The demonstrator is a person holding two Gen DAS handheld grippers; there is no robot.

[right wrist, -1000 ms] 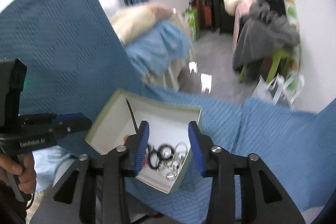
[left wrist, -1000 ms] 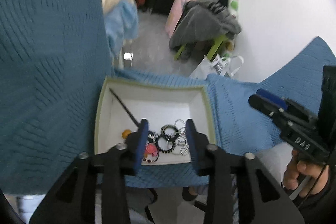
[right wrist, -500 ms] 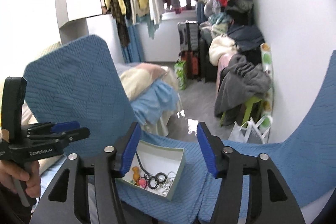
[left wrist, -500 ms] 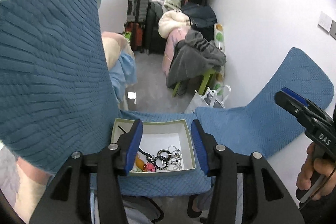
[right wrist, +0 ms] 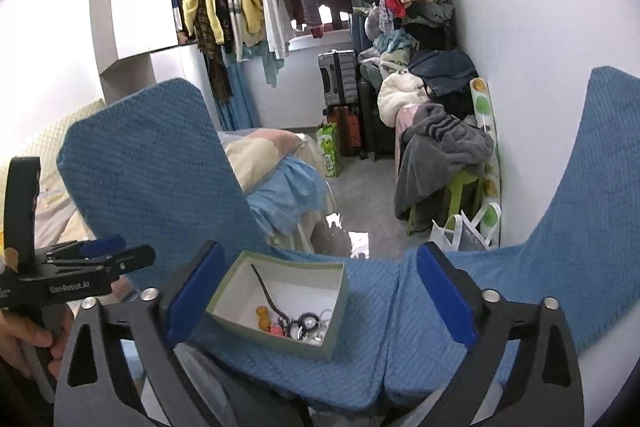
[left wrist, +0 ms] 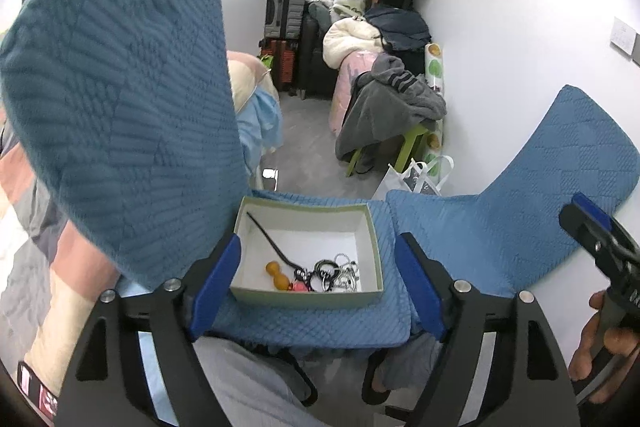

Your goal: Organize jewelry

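A pale green box [left wrist: 362, 227] with a white inside sits on a blue padded chair seat [left wrist: 320, 319]. It holds a heap of jewelry [left wrist: 332, 275]: silver chains, dark rings, an orange bead piece [left wrist: 278, 275], a pink bit and a long black stick [left wrist: 272, 246]. My left gripper [left wrist: 318, 291] is open and empty, held back above the box's near side. My right gripper [right wrist: 318, 301] is open and empty, also held back from the box [right wrist: 340, 303], whose jewelry [right wrist: 304, 325] lies in the near corner.
Two blue chair backs rise at the left [left wrist: 120, 107] and the right [left wrist: 560, 179]. A second blue seat [left wrist: 460, 223] adjoins on the right. Beyond are a grey floor, a green stool with clothes [left wrist: 392, 115], suitcases [left wrist: 284, 11] and a white wall.
Both grippers have pulled back and up from the box and opened wider. The box now looks smaller and the room beyond has come into view.
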